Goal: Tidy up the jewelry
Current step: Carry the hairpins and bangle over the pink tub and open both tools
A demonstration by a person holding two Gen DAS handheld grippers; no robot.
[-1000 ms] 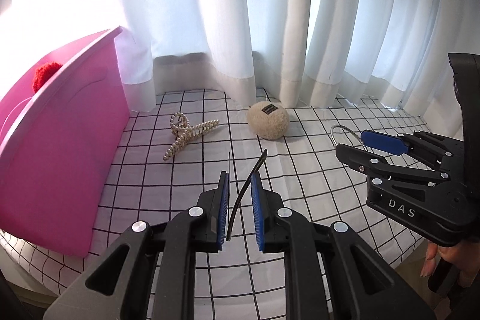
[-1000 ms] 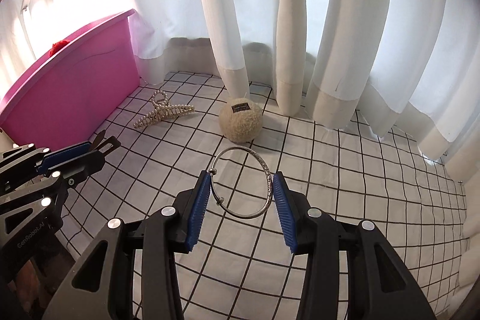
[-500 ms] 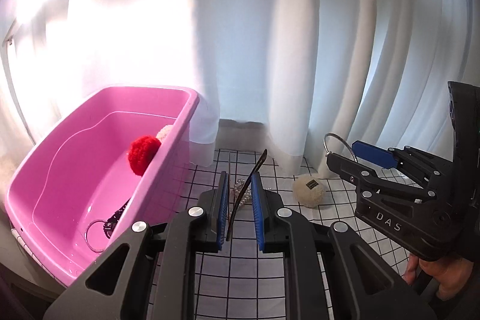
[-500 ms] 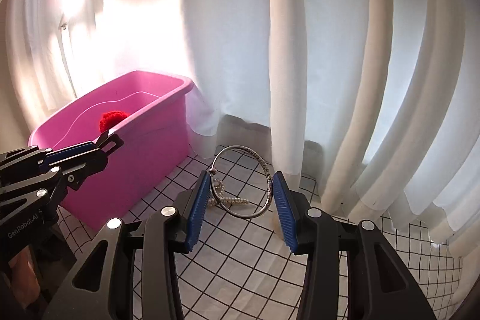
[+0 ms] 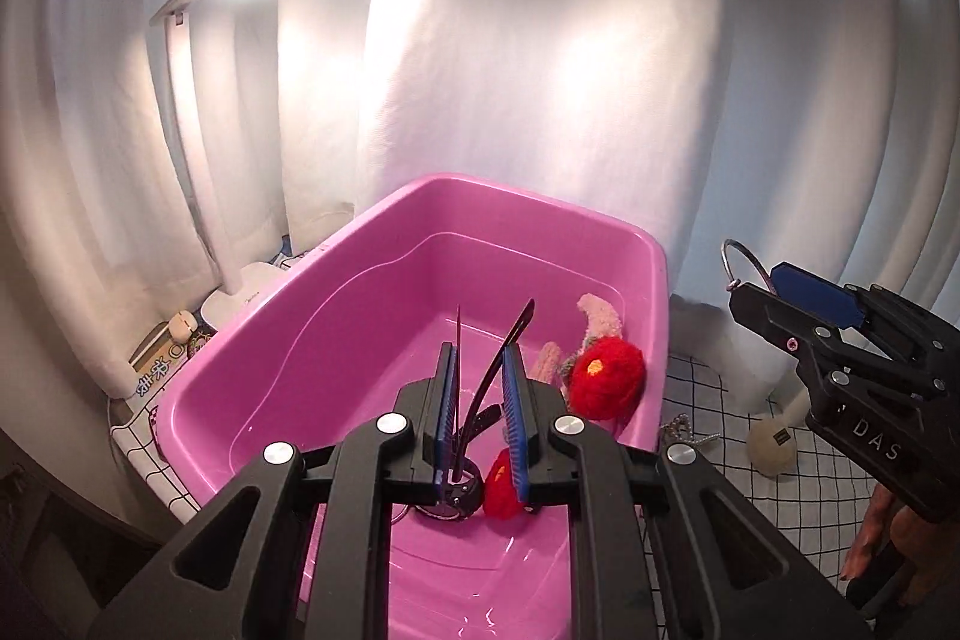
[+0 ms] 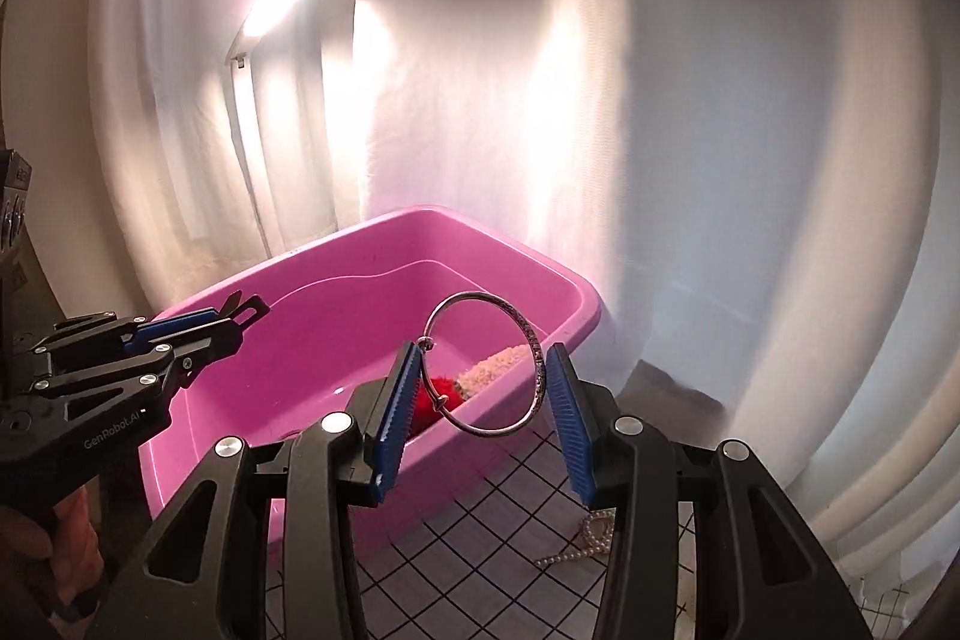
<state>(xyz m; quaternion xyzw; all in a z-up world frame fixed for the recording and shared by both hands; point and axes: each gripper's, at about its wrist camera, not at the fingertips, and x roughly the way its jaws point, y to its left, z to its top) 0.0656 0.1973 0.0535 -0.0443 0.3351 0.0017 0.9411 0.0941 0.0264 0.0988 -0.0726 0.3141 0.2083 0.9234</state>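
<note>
- Right now two items are in transit: a silver bangle (image 6: 486, 363) clamped edge to edge in the right tongs (image 6: 480, 391), and a thin black hair clip (image 5: 487, 382) pinched in the left tongs (image 5: 480, 400).
- Left tongs: fully clenched on the clip. Right tongs: part way closed, both blue pads (image 6: 396, 403) bearing on the bangle's rim.
- Clip sits over the interior of the pink tub (image 5: 600, 214). Long axis runs along the fingers; its two prongs splay up and away toward the tub's far wall.
- Bangle is held above the tub's near right rim, not yet fully over the interior. Ring plane faces the camera, roughly upright; clasp bead on its left side near the left pad.
- Step in hand, as I read it: drop both into the tub.
- To do it well: carry the bangle further left and far until the whole ring is inside the rim, then lower before letting go, since a ring on edge will likely roll or bounce.
- Clip is well placed already; release low so it doesn't snag the red pom-pom (image 5: 606, 379) or the dark pieces on the tub floor.
- Stagger the releases, keep the two tongs apart.
- Left over on the checked counter (image 5: 798, 466): a pearl piece (image 6: 591, 538) and a cream fuzzy ball (image 5: 771, 445), right of the tub.
</note>
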